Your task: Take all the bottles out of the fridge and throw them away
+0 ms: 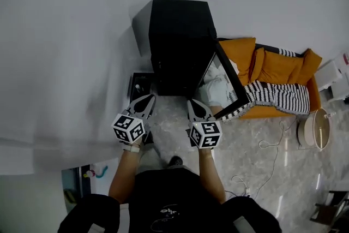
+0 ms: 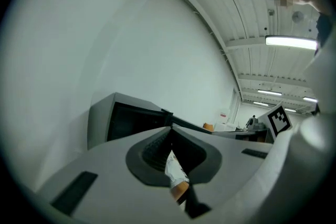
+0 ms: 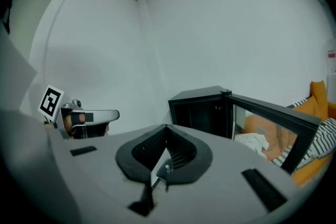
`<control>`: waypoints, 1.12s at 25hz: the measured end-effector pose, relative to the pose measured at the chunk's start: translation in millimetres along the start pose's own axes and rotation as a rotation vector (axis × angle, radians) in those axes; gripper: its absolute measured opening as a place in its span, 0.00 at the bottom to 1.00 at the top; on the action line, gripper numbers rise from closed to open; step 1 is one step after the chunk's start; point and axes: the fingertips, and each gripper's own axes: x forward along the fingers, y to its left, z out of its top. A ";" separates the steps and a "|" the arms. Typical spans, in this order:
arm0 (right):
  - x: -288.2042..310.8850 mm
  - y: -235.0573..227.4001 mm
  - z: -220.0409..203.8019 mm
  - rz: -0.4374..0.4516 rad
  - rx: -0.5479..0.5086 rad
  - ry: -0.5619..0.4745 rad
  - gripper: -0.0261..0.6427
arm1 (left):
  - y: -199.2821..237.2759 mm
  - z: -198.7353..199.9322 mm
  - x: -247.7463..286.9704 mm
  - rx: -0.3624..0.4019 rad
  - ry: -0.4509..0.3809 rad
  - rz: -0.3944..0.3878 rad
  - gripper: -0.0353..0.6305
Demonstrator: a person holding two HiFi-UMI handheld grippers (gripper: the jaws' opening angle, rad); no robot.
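The left gripper [image 2: 170, 128] is showing its jaws closed tip to tip, gripping nothing. A white and orange patch is showing through the slit below the tips; can't tell what it is. The right gripper [image 3: 167, 125] is sitting closed too, and empty. Both are being held out side by side in front of the person, pointing toward 12 o'clock in the head view, marker cubes facing up.

The floor [image 1: 262, 133] is lying under them, grey and marbled, with thin cables [image 1: 271, 142] trailing at 3 to 4 o'clock. A plain white wall [image 1: 65, 35] is filling the 9 to 12 o'clock side and running on behind the fridge.

The fridge [image 1: 180, 35], small and black, is standing on the floor at 12 o'clock, just beyond the gripper tips and close to the wall. Its glass door [image 1: 229, 82] is hanging open, swung out toward 2 o'clock. The inside is reading dark in every view, so the bottles can't be made out. A low dark box [image 1: 140, 84] is sitting at the fridge's left foot, at 12 o'clock from the left gripper, contents unclear.

An orange sofa [image 1: 278, 65] is standing at 2 o'clock behind the open door, carrying a black-and-white striped blanket [image 1: 275, 96]. A white cloth [image 1: 215, 90] is showing through the door glass. A pale round tub [image 1: 315, 129] is sitting on the floor at 3 o'clock, near the sofa's end, contents unclear.
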 end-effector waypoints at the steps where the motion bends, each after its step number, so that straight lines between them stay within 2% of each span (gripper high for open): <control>1: -12.8 -3.8 -1.3 -0.001 0.002 0.001 0.05 | -11.5 -0.9 -4.1 0.006 0.002 0.004 0.06; 7: -72.6 -22.1 -2.6 -0.009 0.002 -0.003 0.05 | -59.2 0.9 -18.8 0.062 0.032 0.039 0.06; 14: -94.5 -27.5 -3.3 -0.001 0.017 -0.009 0.05 | -80.6 7.8 -24.9 0.121 0.050 0.051 0.06; 19: -90.4 -15.4 -2.5 0.004 0.014 -0.022 0.05 | -76.9 13.1 -34.5 0.157 0.058 0.048 0.06; 28: -73.9 32.9 2.7 -0.018 -0.034 -0.032 0.05 | -35.9 28.1 -75.8 0.151 0.017 0.034 0.06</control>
